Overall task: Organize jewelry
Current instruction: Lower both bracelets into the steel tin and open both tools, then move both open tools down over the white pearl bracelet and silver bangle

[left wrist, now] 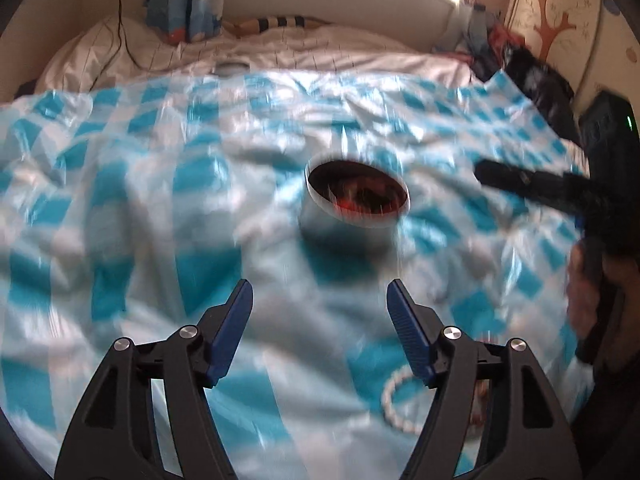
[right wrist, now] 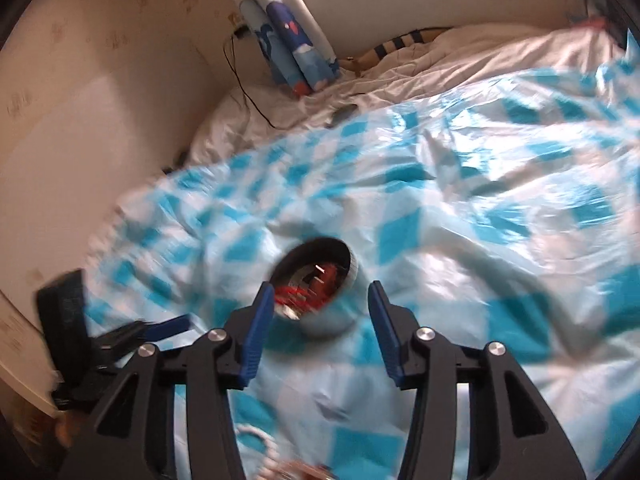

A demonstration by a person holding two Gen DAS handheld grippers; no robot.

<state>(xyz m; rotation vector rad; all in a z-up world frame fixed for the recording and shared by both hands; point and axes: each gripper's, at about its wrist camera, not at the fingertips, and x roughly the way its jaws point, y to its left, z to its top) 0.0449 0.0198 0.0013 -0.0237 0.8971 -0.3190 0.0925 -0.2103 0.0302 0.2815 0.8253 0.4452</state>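
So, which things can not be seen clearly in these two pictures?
- Contents of the round container: something red shows, but motion blur hides what, in both views.
- White bead bracelet: left view, partly behind the left gripper.
- Reddish item: right view, cut off by the bottom edge, under the right gripper.

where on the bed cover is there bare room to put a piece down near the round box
Free: the checked cover left of the round box, and the stretch beyond it up to the white sheet. Crowded: right of the box, where the right claw reaches in, and the near right by the white bead bracelet under the left claw.
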